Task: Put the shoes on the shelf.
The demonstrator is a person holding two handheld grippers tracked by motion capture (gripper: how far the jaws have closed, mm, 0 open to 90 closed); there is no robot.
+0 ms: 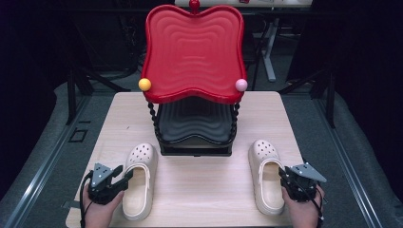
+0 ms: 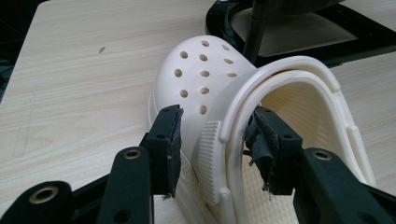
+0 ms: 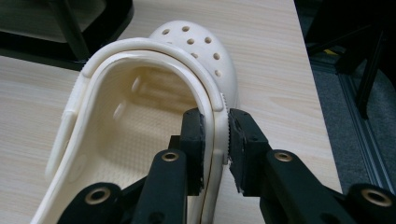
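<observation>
2 cream clogs lie on the table, toes pointing away from the person, one at each side of a tiered stand. No brand, label or writing can be read on either clog, the stand or the grippers.

The left clog lies near the table's left front. The left gripper straddles its outer side wall: in the left gripper view 1 jaw stands outside the wall and 1 inside the opening, with a gap on both sides, so the jaws are spread and not yet pressing. The right clog lies near the right front edge. The right gripper has its jaws closed against that clog's outer rim and folded strap, 1 pad on each face, pinching it.

Between the clogs the wood is bare across the front middle. The right clog sits close to the table's right edge; the left clog has a wider strip of table beside it.

The stand has a black tray low and a red tray above, with a yellow ball and a pink ball at the red tray's front corners.
</observation>
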